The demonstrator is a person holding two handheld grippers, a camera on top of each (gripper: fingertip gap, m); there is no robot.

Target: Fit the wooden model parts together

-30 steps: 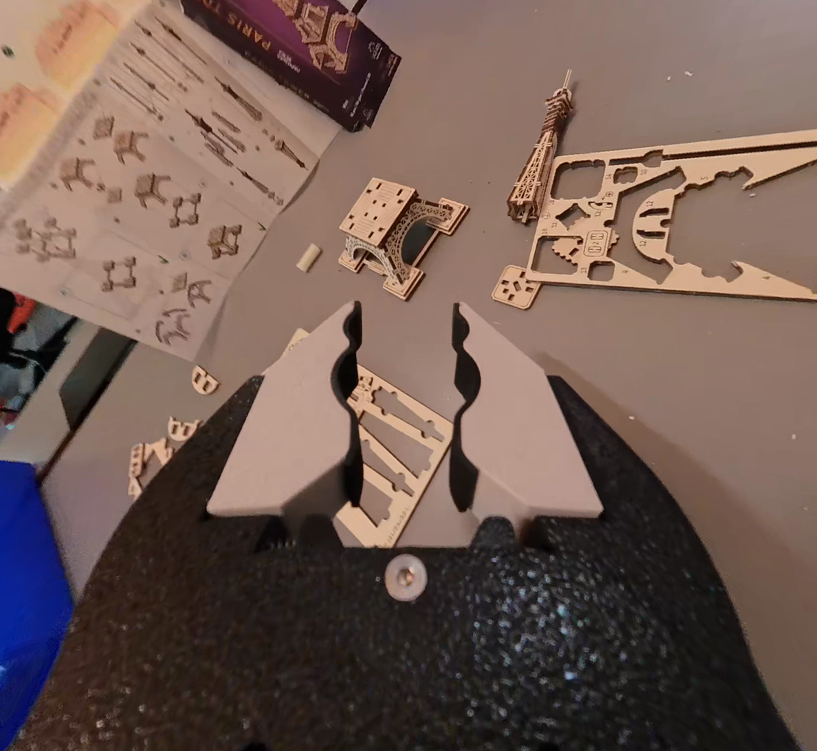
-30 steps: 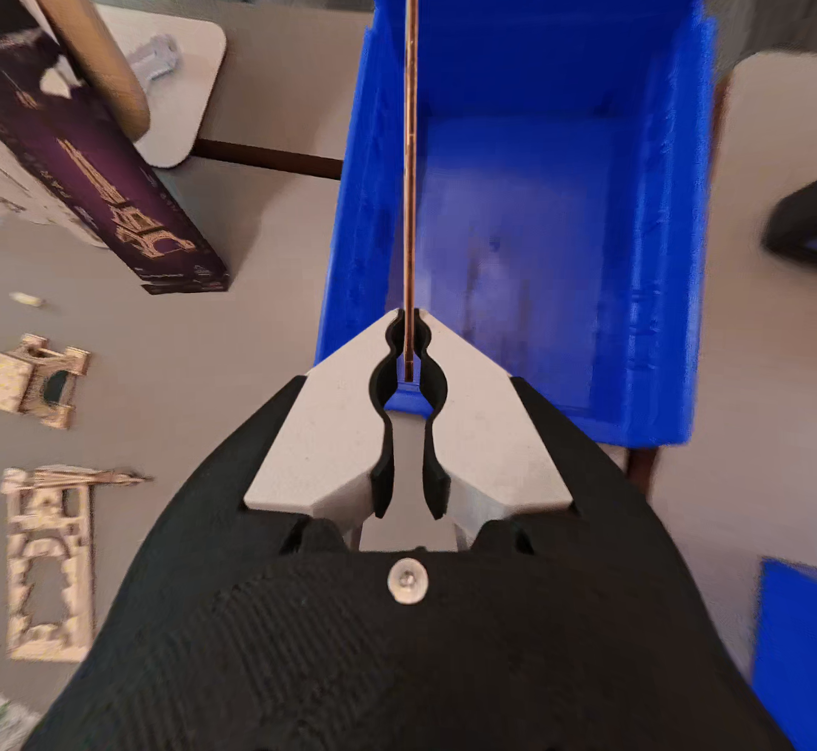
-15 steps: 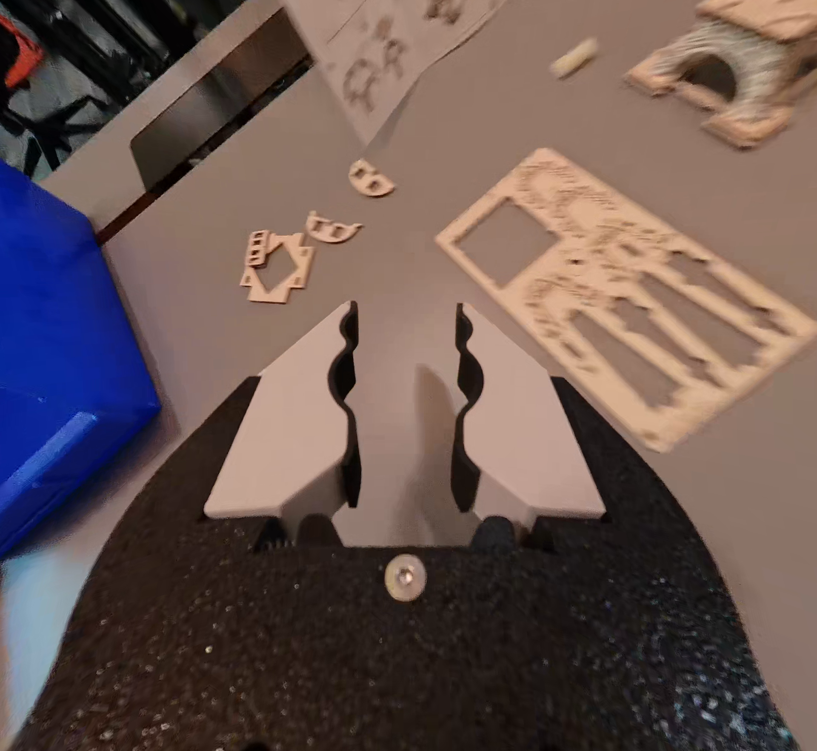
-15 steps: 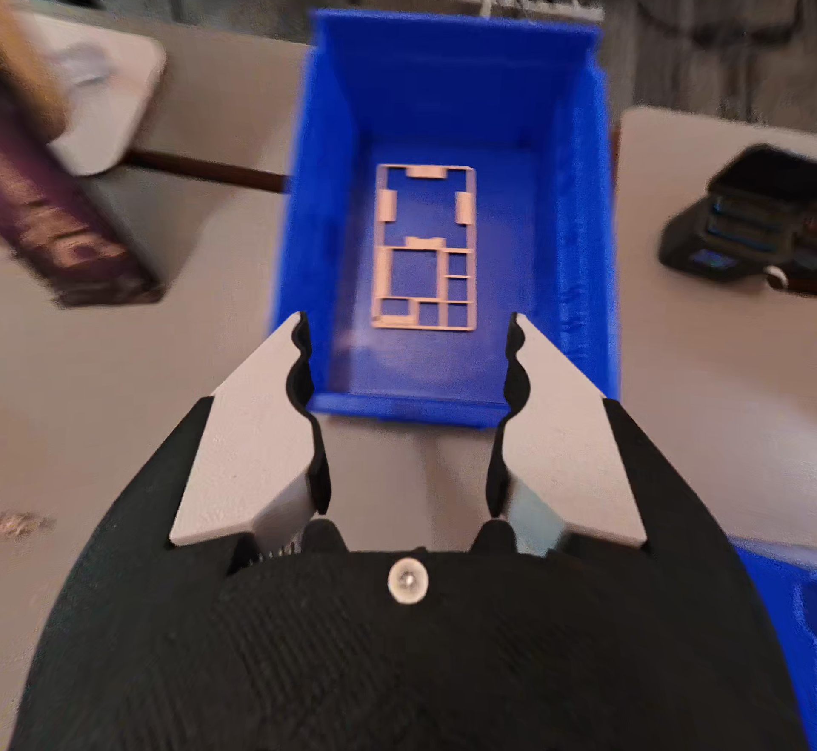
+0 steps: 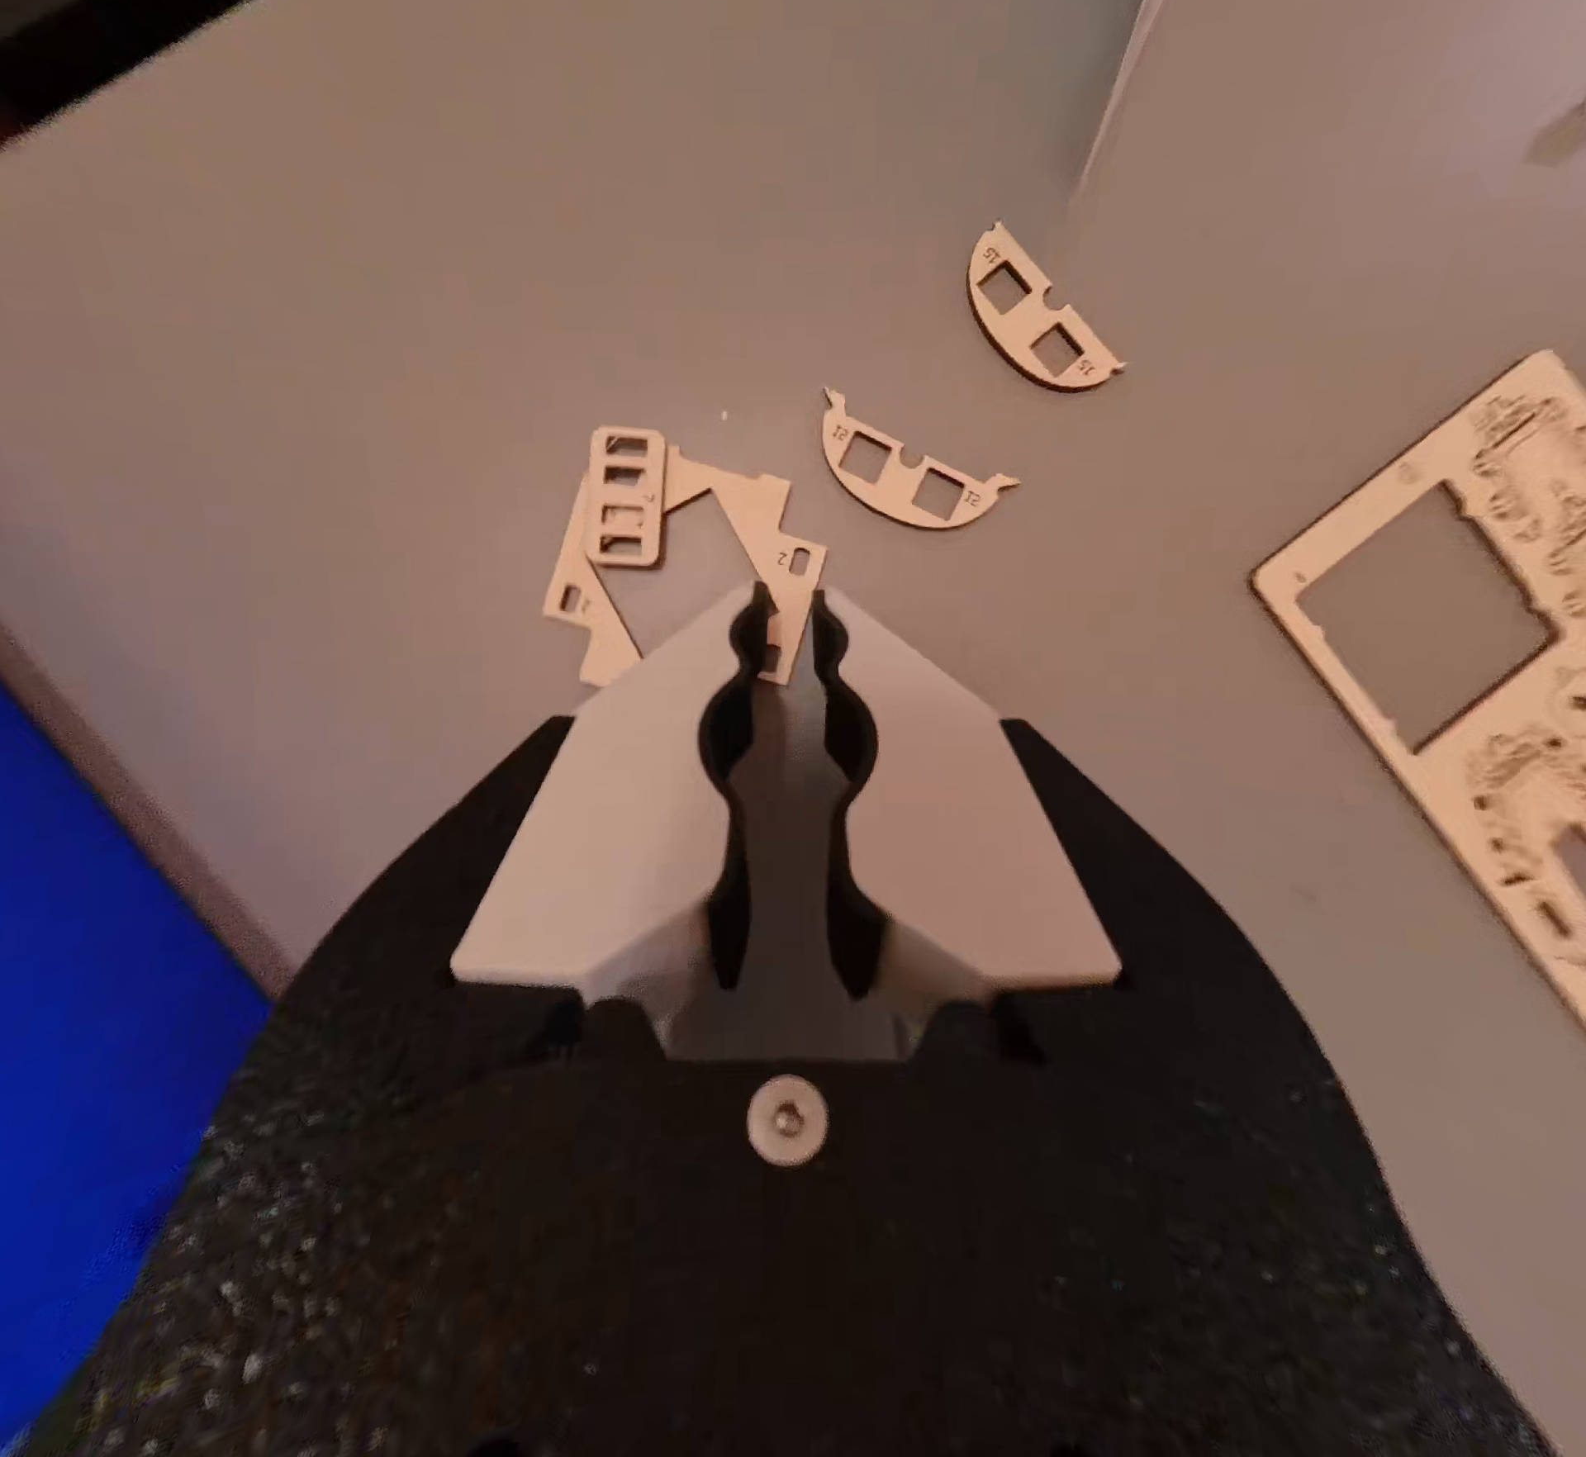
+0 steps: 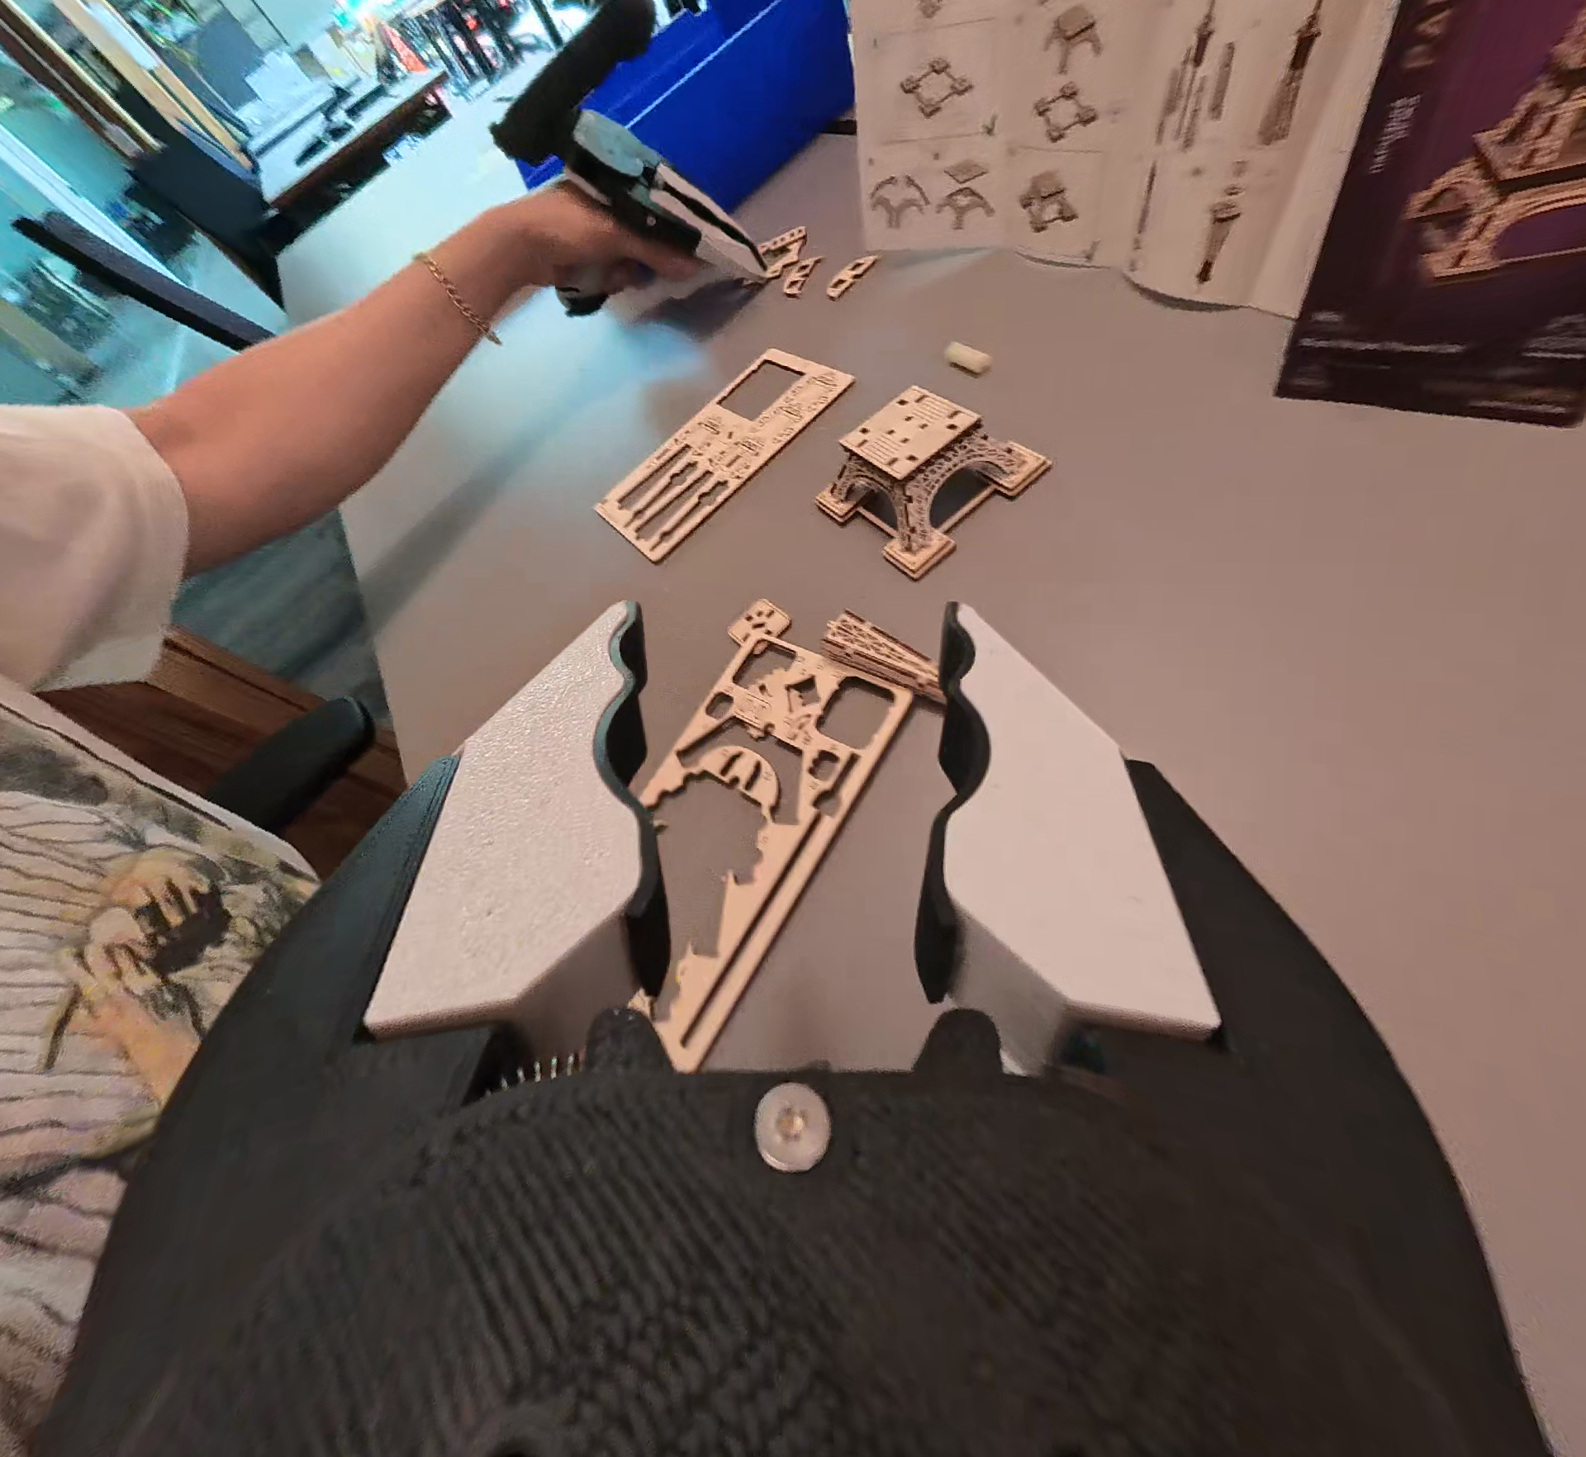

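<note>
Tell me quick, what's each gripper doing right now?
Left gripper: nearly shut around the flat wooden frame piece.
Right gripper: open, holding nothing.

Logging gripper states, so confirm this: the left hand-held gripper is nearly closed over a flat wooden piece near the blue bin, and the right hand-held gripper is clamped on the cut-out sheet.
One error: the right hand-held gripper is not clamped. The right wrist view shows its jaws wide open above the cut-out sheet, which lies flat on the table. The rest holds: the left hand-held gripper is nearly closed over a flat wooden piece.
</note>
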